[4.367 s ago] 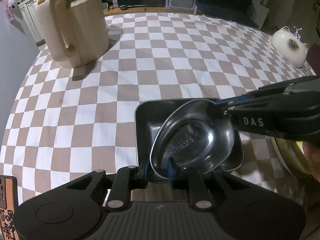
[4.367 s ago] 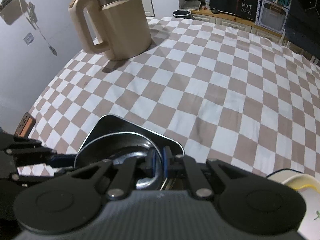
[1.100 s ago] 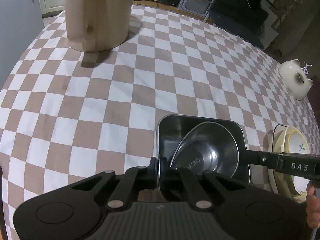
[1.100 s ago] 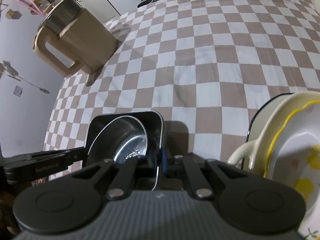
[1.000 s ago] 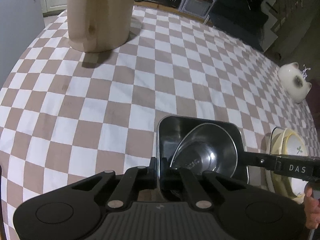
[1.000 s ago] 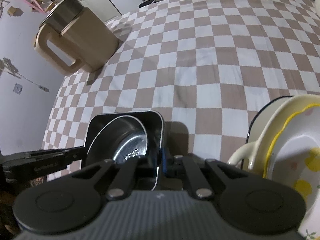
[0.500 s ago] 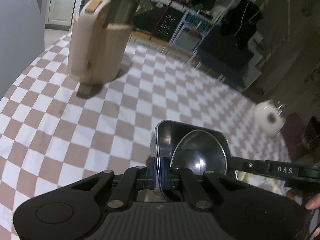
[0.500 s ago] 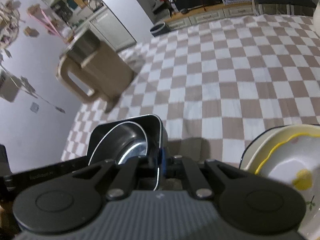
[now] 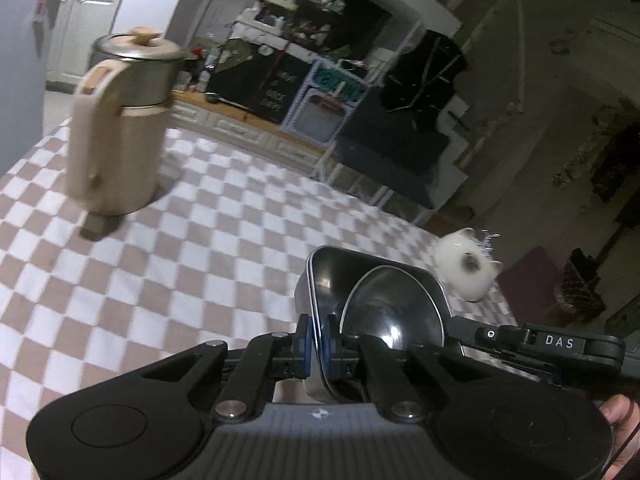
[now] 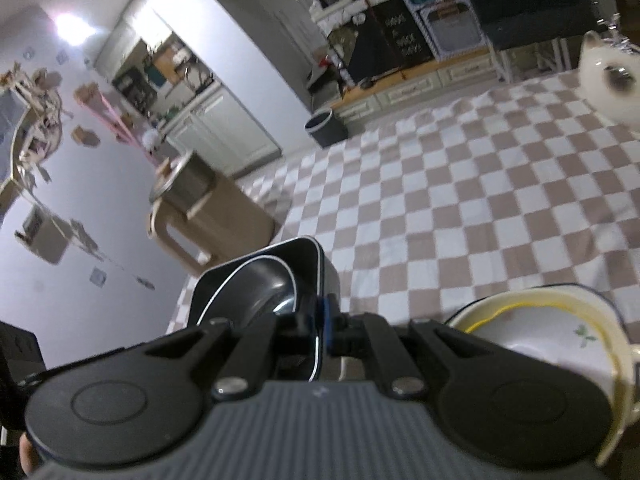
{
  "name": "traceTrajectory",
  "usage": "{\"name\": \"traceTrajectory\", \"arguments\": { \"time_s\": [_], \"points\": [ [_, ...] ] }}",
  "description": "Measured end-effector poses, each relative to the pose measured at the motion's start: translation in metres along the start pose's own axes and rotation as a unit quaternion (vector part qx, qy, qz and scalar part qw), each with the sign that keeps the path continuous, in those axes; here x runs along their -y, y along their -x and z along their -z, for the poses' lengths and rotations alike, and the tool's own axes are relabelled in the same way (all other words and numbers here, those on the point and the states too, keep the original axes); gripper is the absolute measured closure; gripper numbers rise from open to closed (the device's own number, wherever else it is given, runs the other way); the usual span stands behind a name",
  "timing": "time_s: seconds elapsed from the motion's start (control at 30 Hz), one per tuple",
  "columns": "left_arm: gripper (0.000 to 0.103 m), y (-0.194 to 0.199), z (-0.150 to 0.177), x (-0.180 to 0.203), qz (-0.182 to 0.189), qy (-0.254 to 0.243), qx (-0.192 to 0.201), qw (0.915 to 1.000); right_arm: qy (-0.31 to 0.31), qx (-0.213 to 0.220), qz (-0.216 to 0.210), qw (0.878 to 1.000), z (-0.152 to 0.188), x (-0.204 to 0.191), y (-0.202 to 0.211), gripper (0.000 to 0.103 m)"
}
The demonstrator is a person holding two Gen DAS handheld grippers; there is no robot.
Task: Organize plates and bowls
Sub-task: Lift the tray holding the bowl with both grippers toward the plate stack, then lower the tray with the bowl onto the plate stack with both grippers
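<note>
Two grippers share one load: the square dark steel tray (image 9: pixel 320 276) with the round shiny steel bowl (image 9: pixel 394 312) lying tilted inside it. The left gripper (image 9: pixel 316 340) is clamped on the tray's near wall, and the right gripper (image 10: pixel 320 320) is clamped on the opposite wall, at 3 o'clock in the left wrist view. The tray appears lifted above the checked brown and white tablecloth (image 9: pixel 180 264) and tipped. I judge the steel thin, stiff, light and slippery, so the rim is the good place to hold; the loose bowl may slide. Both grippers point forward, nearly level. A cream ceramic bowl with yellow rim (image 10: pixel 560 332) sits at 4 o'clock in the right wrist view
</note>
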State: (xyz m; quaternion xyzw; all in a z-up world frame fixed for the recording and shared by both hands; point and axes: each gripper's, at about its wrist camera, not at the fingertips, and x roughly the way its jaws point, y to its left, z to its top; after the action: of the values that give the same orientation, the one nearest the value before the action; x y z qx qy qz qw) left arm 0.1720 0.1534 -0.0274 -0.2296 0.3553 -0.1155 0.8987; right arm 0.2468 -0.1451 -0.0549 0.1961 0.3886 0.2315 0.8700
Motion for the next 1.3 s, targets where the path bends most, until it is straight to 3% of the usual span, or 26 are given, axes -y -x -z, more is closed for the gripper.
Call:
{"name": "traceTrajectory", "arguments": {
  "time_s": [0.33, 0.57, 1.03, 1.3],
  "points": [
    [0.097, -0.015, 0.014, 0.056, 0.044, -0.025, 0.005, 0.9987, -0.038, 0.072, 0.003, 0.997, 0.005, 0.041, 0.061, 0.097],
    [0.097, -0.032, 0.026, 0.086, 0.053, -0.06, -0.016, 0.9967, -0.064, 0.101, 0.029, 0.992, 0.018, 0.066, 0.085, 0.097],
    [0.095, -0.07, 0.043, 0.12, 0.045, -0.114, -0.073, 0.9898, -0.081, 0.083, 0.095, 0.989, 0.025, 0.08, 0.087, 0.095],
    [0.095, -0.092, 0.056, 0.128, 0.011, -0.145, -0.114, 0.9828, -0.084, 0.05, 0.123, 0.988, 0.029, 0.089, 0.084, 0.094]
  ]
}}
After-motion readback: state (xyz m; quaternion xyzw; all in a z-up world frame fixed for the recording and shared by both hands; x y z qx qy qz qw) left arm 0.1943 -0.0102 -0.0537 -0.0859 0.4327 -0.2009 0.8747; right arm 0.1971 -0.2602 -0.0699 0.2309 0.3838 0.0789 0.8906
